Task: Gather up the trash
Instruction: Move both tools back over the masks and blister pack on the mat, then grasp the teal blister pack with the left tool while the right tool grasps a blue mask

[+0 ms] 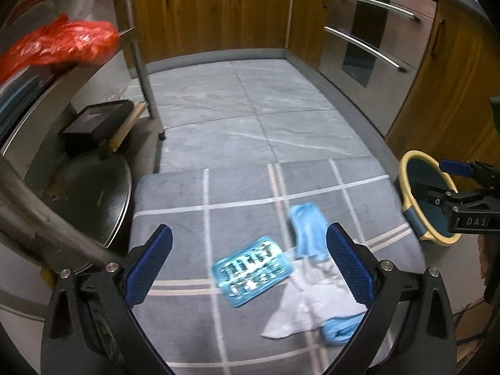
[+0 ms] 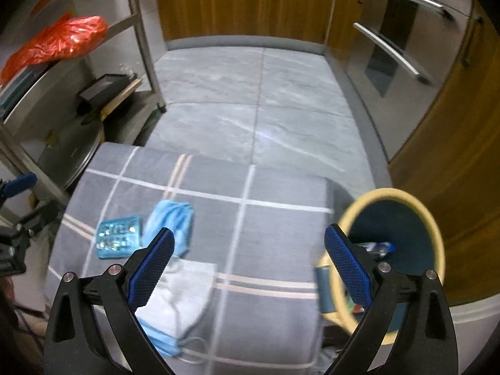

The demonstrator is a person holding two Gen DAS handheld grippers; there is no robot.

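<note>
Grey mat (image 1: 243, 193), blurred masks (image 1: 307, 234)

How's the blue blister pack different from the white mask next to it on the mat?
The blister pack is a flat, stiff-looking blue rectangle with rows of silver pockets; the white mask is plain, soft and crumpled. The pack lies clear on the grey mat; the mask overlaps blue masks. Both lie on the mat, ungripped.

A blister pack (image 1: 252, 270) is lying on a mat (image 1: 175, 193), masks (image 1: 307, 234) just beside it on its right, a bin (image 1: 428, 200) standing off the mat's right edge.
</note>
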